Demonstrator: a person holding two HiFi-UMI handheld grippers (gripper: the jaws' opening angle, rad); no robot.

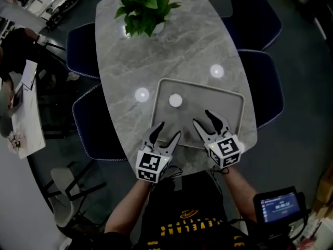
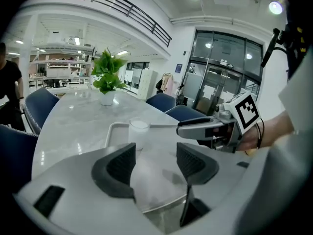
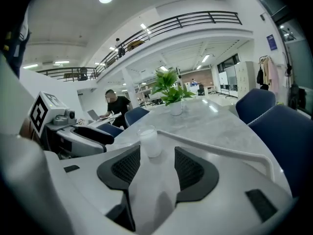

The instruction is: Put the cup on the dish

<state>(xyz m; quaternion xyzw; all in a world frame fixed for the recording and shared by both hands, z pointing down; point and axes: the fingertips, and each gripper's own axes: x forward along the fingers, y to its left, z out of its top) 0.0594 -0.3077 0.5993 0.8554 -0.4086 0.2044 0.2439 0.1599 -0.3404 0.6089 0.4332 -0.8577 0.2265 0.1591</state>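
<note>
A small white cup [image 1: 176, 100] stands upright on the far part of a grey rectangular dish [image 1: 237, 95] at the near end of the marble table. My left gripper [image 1: 170, 129] hovers open over the dish's near left edge, with nothing between its fingers. My right gripper [image 1: 202, 117] is open too, over the dish's near middle, and empty. The cup [image 2: 138, 131] shows in the left gripper view beyond the jaws, a little left of the gap. The right gripper view has the cup [image 3: 149, 141] straight ahead, just past the jaws. Neither gripper touches it.
A potted green plant [image 1: 145, 7] stands at the table's far end. Two bright round light spots [image 1: 141, 94] lie on the tabletop beside the dish. Dark blue chairs [image 1: 260, 20] ring the table. A person [image 1: 15, 51] sits at a desk far left.
</note>
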